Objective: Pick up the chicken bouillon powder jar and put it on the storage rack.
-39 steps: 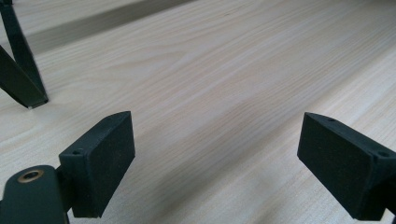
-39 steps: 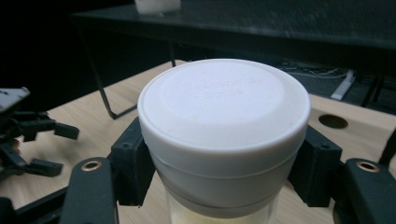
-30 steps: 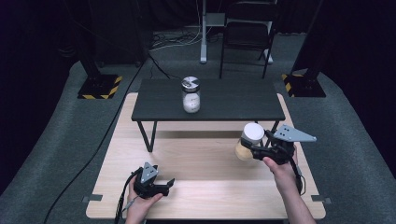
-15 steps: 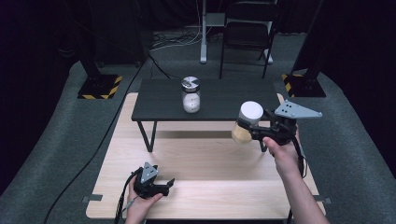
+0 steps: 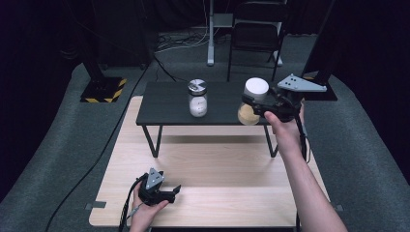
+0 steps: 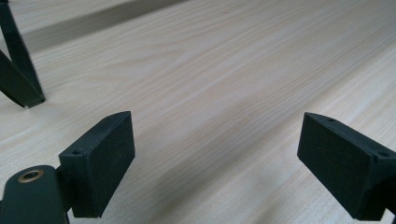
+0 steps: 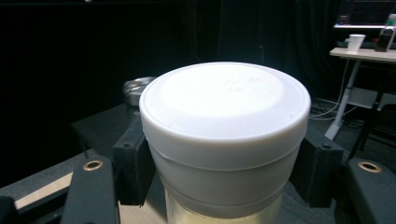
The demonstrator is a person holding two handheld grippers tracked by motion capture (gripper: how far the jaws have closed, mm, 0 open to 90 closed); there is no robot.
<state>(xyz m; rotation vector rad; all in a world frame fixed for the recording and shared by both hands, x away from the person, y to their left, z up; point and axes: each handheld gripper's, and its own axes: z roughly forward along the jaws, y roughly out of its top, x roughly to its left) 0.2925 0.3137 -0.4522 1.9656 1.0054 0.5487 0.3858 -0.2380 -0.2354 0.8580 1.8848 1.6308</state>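
Observation:
A jar with a white lid [image 5: 253, 102] and tan contents hangs above the right end of the small black table [image 5: 164, 104], gripped just under the lid by my right gripper [image 5: 258, 106]. In the right gripper view the white-lidded jar [image 7: 224, 140] sits tight between both jaws. A second jar with a metal lid [image 5: 197, 97] and white contents stands upright on the middle of the black table. My left gripper [image 5: 167, 191] rests low on the wooden board [image 5: 217, 164] at the front left, open, its pads [image 6: 100, 161] wide apart with bare wood between them.
The black table stands on thin metal legs [image 5: 153, 141] over the far half of the wooden board. One leg [image 6: 16, 70] shows close at the left of the left gripper view. A black chair [image 5: 254, 34] and stands sit behind, on grey carpet.
My right gripper has carried the white-lidded jar up and away from me, from above the wooden board to over the black table's right end. The left gripper has stayed put.

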